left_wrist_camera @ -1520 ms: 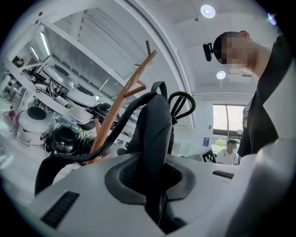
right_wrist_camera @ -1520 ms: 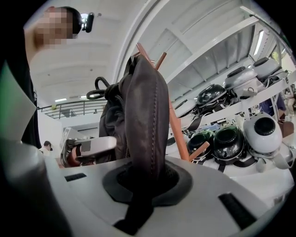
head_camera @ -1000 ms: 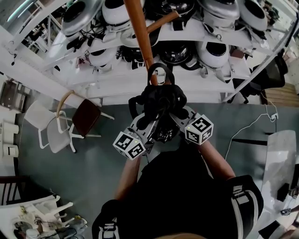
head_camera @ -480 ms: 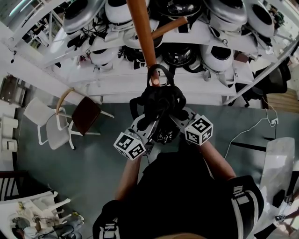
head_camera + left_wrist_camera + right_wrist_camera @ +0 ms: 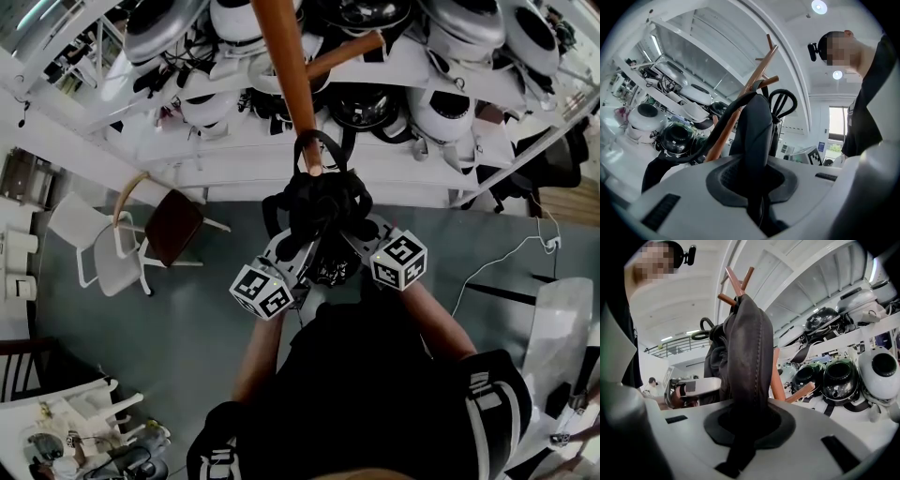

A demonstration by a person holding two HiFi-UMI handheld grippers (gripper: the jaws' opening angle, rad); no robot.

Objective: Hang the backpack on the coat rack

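Little change from second ago: backpack (image 5: 319, 202) sits slightly lower against coat rack (image 5: 286, 66) pole; both grips same.
Carry loop (image 5: 783, 91) stands just beside peg (image 5: 769, 81); cannot tell if it is hooked. Judged: hang not yet done, loop needs seating before release.
Left hand-held gripper (image 5: 296, 244) clamped on black strap (image 5: 757, 136).
Right hand-held gripper (image 5: 352, 231) clamped on dark padded fold (image 5: 745, 357).
Both arms stretched forward, grippers side by side under bundle; left roughly level, right tipped slightly down.
Backpack held in air at rack.
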